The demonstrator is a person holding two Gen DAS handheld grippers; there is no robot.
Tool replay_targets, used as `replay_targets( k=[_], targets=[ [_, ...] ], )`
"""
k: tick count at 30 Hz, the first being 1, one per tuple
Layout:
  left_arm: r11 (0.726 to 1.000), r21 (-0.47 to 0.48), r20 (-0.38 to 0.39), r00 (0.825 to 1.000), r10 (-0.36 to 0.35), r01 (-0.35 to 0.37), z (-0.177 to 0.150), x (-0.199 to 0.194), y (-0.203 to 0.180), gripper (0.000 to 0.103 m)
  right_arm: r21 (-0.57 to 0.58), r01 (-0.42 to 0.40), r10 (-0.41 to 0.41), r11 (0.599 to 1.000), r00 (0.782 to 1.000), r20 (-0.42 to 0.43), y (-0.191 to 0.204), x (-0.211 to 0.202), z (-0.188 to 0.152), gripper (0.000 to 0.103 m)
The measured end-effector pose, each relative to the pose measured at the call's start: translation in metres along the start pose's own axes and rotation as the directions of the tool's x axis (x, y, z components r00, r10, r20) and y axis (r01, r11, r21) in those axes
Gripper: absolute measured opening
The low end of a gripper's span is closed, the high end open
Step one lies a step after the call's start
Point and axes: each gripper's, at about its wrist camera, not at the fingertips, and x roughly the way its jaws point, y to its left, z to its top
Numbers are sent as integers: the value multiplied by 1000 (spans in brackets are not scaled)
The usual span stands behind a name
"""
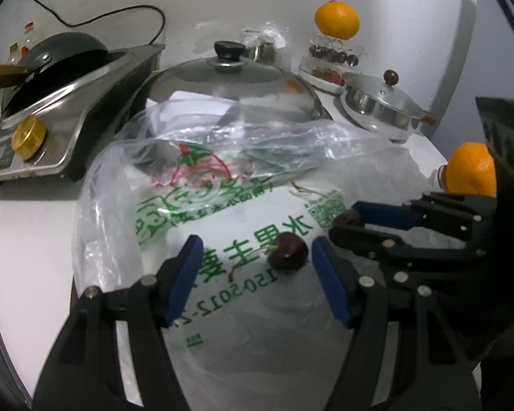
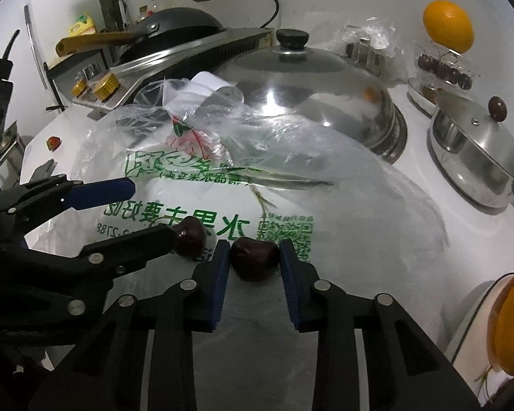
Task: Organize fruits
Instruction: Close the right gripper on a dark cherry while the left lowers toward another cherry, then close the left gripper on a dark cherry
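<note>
Right wrist view: the right gripper [image 2: 254, 257] has its jaws pinching a dark red cherry [image 2: 254, 257], blue pads touching it on both sides, low over a printed plastic bag [image 2: 195, 167] spread flat on the white surface [image 2: 411, 185]. Just to its left a second cherry [image 2: 189, 236] lies on the bag between the spread jaws of the left gripper [image 2: 150, 210], which touch nothing. That makes two loose cherries here. In the left wrist view that same second cherry [image 1: 288, 252] sits with its stem showing, apart from both pads.

Oranges count three: one [image 2: 448, 25] perched on a clear tub of more cherries [image 2: 443, 68] at the back right, one small reflection aside, one [image 1: 471, 168] beside the right gripper, and part of another [image 2: 512, 322] at the lower right edge; whether those last two are the same fruit I cannot tell. A lone strawberry [image 2: 53, 142] rests at the far left.

Behind the bag stand a large domed steel lid [image 2: 311, 92] with a black knob, a small lidded pot [image 2: 476, 154] to the right, and a stove [image 2: 174, 58] carrying a black wok [image 2: 178, 25].
</note>
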Motion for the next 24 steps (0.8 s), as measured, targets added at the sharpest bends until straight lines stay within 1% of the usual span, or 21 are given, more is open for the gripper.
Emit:
replay_targets(
  k=[9,13,17,20,22,23,24],
  targets=[
    [998,58,-28,999,36,-35,4,15,-17,67,29,-6,5,1000,999,32,-17,-14,-2,31],
    [994,94,-22,998,57,-55,6,19,-25,67,44,-7,5,999,999,42,-24,-16,-4,31],
    [992,114,-14,999,50,-48,7,22,-29,66,55,-9,6,998,999,52,-27,-19,-5,31],
    [991,124,-13,998,58,-56,7,24,-30,66,55,-13,10,998,998,55,-28,-20,-6,31],
    [990,126,-14,998,64,-61,7,24,-30,55,57,-14,11,998,998,57,-29,-20,-7,31],
    [990,128,-15,998,66,-64,6,24,-30,54,58,-15,12,998,998,57,-30,-20,-7,31],
    [989,130,-14,998,66,-64,6,24,-30,50,58,-16,12,998,998,57,-30,-20,-7,31]
  ],
)
